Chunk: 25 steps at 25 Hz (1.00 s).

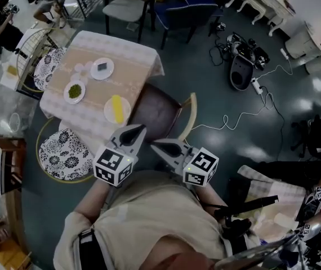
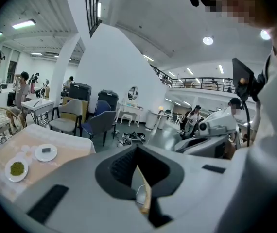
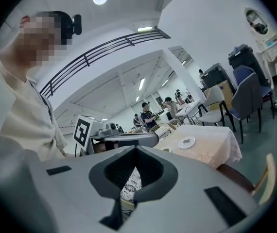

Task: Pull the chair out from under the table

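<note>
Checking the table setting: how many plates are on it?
3: the plate with a dark piece farthest away, the plate of green food at left, the plate with a yellow item nearest the chair. None seems hidden.

The chair [image 1: 159,112] had a dark brown seat with a dull, leathery look, and its curved back rail [image 1: 189,117] looked like pale, smooth wood. A pale tablecloth [image 1: 135,52] with a woven, lacy pattern hung soft and matt, and the three plates [image 1: 102,68] on it were glossy white. The left gripper [image 1: 139,129] and the right gripper [image 1: 156,145] were matt grey plastic, their marker cubes printed in flat black and white. The floor [image 1: 205,89] was dark and polished, throwing back the ceiling lights. A neighbouring seat cushion [image 1: 65,151] was floral-printed cloth.
</note>
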Motion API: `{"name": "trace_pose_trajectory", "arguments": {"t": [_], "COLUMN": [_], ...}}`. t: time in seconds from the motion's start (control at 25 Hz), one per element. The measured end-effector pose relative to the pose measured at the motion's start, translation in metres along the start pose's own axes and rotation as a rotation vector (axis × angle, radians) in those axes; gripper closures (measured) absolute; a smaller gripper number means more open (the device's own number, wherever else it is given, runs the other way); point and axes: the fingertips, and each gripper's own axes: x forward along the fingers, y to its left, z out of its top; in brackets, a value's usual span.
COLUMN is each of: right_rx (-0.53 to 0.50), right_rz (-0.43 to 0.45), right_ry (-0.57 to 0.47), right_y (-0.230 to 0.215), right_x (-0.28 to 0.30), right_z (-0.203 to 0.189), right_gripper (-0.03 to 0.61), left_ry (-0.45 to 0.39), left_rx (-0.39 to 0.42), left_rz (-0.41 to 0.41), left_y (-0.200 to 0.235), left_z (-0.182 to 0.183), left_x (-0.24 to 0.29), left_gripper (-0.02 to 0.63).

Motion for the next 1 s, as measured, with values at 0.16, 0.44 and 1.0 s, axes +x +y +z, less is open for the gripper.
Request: {"name": "trace_pose_trajectory", "arguments": {"t": [0.16,0.44,1.0], "right_rx": [-0.009,0.012,0.008], "right_rz": [-0.014,-0.053,0.104], "right_ry": [0.005,0.052,0.091], "right_y": [-0.010,-0.046,-0.064], "right_x": [-0.011,-0.044,-0.057], "right_z": [-0.001,-0.010,-0.002], "right_gripper": [0.571,0.572,0.572], "left_ry": [0.006,-0.005,0.014], "left_rx": [0.011,0.006,0.003], "left_rz": [0.027,0.108,0.237], "left_y": [-0.008,-0.019,-0.028], "left_z": [0.002,0.007,0.020], "left_x": [0.004,0.014,0.042], "left_gripper": [0.606,0.606,0.606]}}
